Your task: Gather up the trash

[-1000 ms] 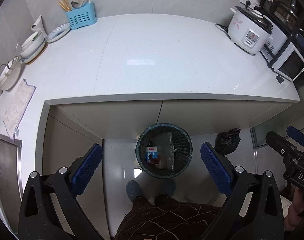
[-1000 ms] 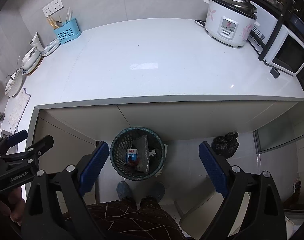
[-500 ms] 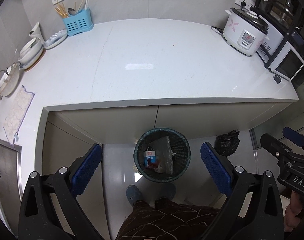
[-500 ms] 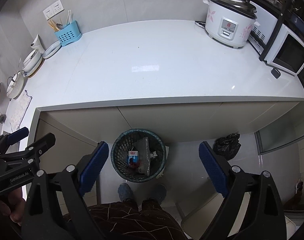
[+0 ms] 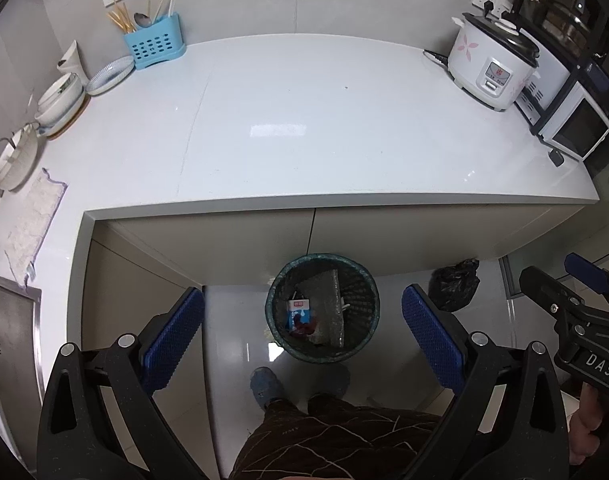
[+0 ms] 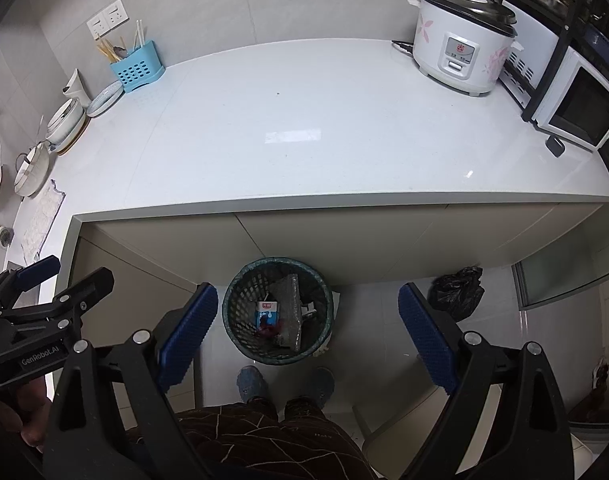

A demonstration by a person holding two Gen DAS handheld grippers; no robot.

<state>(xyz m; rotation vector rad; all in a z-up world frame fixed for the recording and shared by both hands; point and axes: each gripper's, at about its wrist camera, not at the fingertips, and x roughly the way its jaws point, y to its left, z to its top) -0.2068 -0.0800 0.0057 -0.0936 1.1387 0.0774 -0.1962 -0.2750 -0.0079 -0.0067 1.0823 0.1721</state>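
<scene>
Both your claws hang wide and empty, left claw (image 5: 303,328) and right claw (image 6: 308,328) alike; the trash sits in the bin (image 5: 322,308) straight below, counter (image 5: 304,128) bare.

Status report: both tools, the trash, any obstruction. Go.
Left tool open, empty. Right tool open, empty. Trash bin on floor below, milk carton inside. Nothing in the way.
</scene>
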